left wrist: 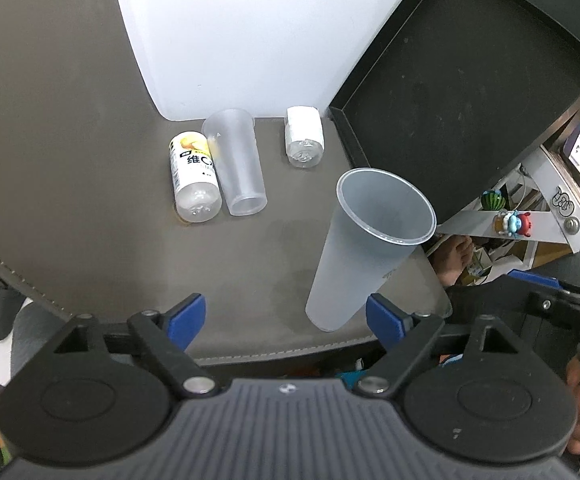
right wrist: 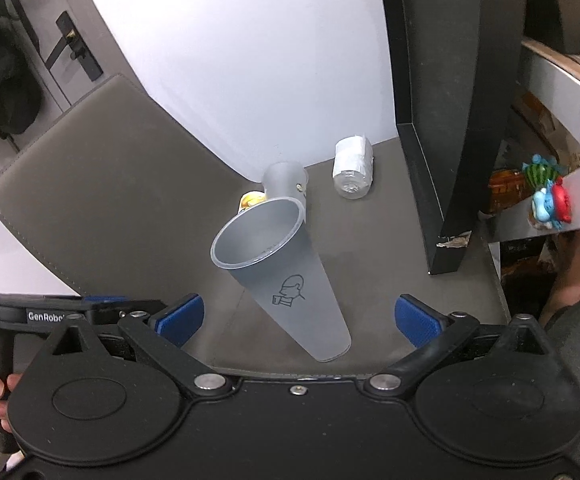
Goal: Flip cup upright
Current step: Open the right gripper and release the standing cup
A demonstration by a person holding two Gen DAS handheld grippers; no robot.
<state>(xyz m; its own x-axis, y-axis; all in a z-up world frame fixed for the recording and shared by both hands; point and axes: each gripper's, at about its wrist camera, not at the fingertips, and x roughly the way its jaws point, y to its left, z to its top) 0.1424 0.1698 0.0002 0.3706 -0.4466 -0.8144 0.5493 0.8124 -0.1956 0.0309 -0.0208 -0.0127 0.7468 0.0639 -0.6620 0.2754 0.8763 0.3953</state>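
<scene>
Cup [right wrist: 285, 276] upright on mat, ahead between both grippers; left gripper [left wrist: 285, 322] and right gripper [right wrist: 300, 316] spread apart, empty.

A grey leather-look tabletop [right wrist: 101, 184] stretches ahead of the jaws to a white wall [right wrist: 249, 60]; a grey door [right wrist: 49, 40] stands far left, a white shelf [left wrist: 538, 200] right.

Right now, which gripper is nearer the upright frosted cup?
Probably the right gripper: the upright frosted cup stands between its open fingers. The left gripper, also open, has the cup off toward its right finger.
</scene>
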